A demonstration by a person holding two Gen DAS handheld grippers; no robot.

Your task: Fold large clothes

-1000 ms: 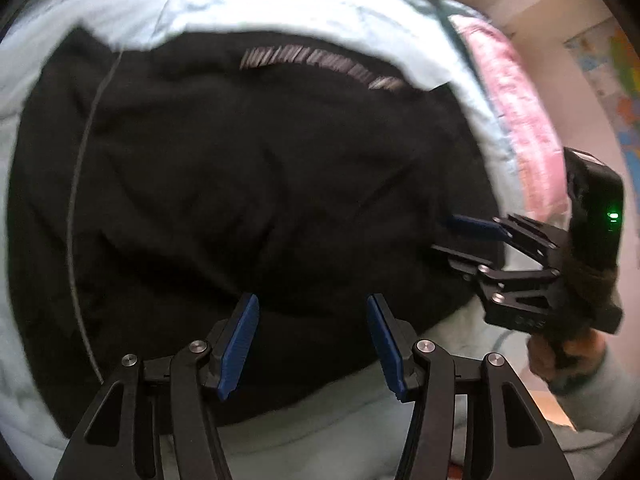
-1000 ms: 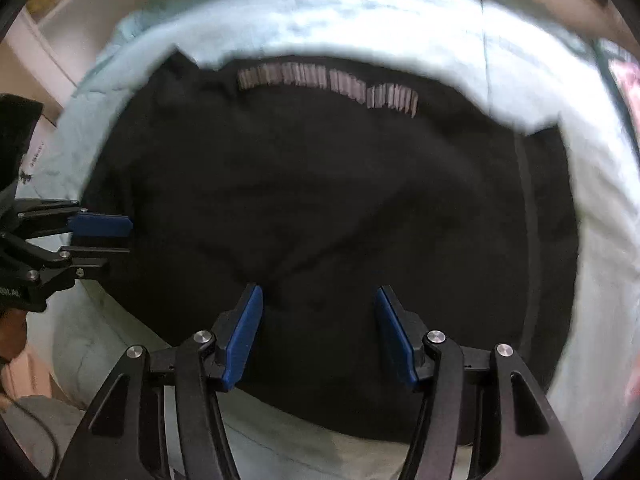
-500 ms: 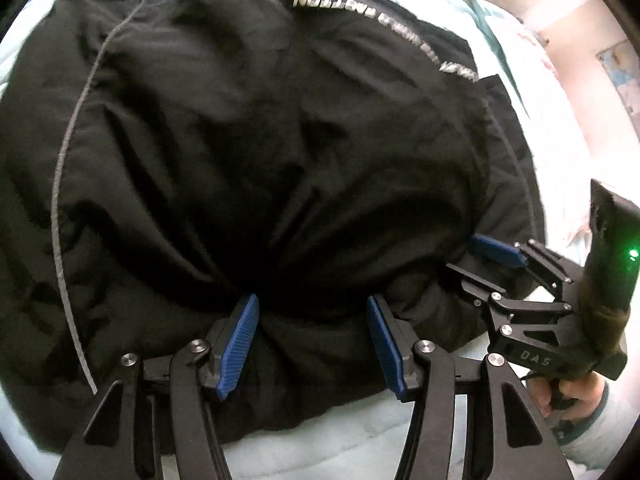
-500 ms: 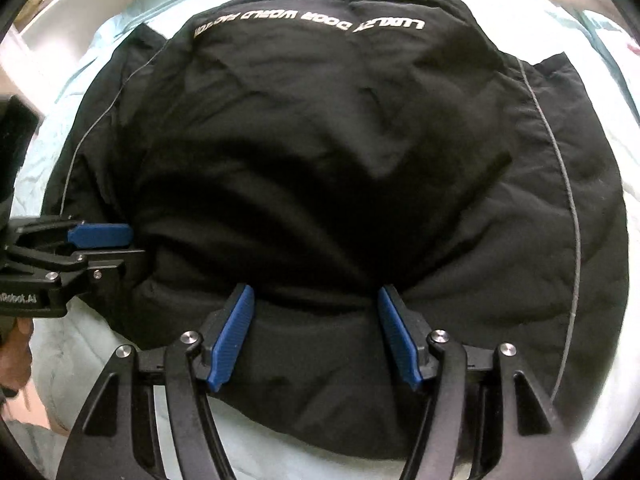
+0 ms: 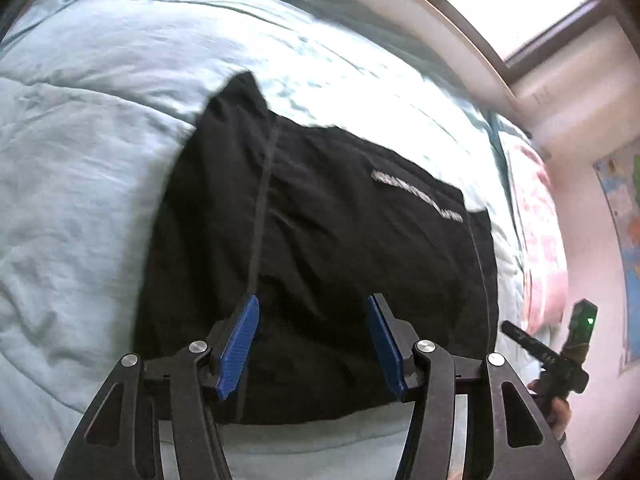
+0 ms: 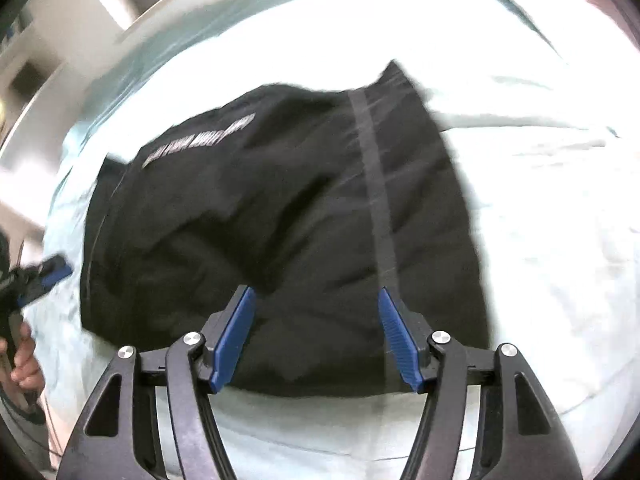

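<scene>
A black jacket lies in a folded bundle on the pale blue bed. The left claw and right claw both gape wide above its near edge, holding nothing, blue pads apart from the cloth.

Black jaws, ribbed blue pads

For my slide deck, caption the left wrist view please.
Open left gripper hovers over a folded black garment on a pale blue quilt.
</scene>
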